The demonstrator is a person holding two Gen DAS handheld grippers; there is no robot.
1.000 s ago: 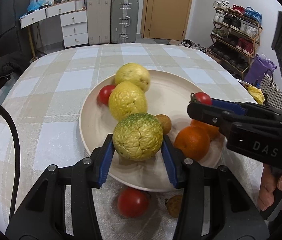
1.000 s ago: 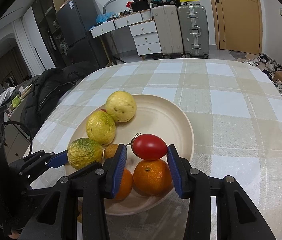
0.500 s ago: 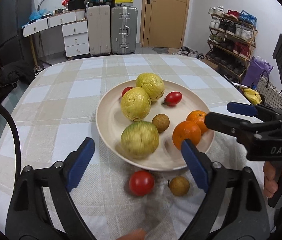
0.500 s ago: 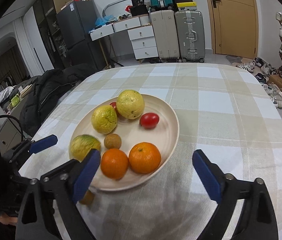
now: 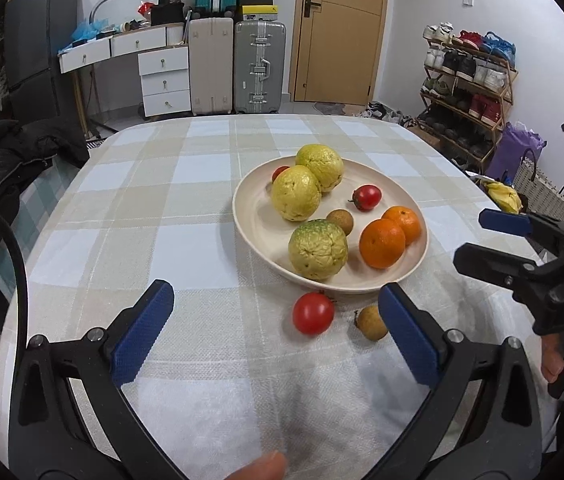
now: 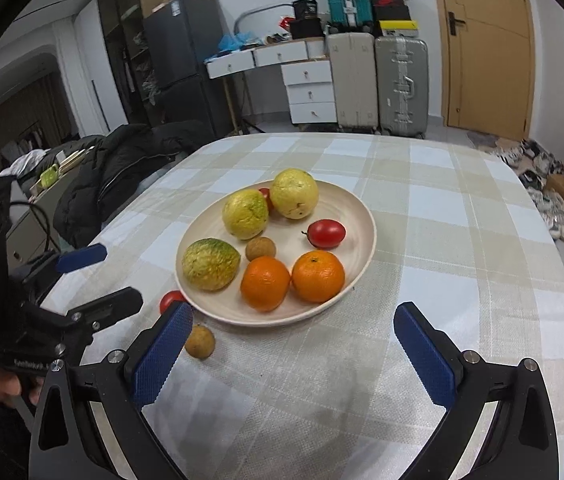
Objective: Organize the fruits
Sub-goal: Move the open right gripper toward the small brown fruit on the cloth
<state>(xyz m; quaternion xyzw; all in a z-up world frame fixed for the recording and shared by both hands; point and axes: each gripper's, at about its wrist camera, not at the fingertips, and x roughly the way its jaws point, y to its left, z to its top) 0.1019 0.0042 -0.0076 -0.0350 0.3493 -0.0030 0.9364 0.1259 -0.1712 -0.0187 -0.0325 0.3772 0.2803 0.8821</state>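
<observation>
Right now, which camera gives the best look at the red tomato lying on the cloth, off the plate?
The left wrist view: the tomato sits whole, in front of the plate. In the right wrist view, its own finger hides most of it.

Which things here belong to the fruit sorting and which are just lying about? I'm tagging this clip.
Job: plate, three guavas, two oranges, tomatoes, longans.
Lying about: black jacket, suitcases, shoe rack.
</observation>
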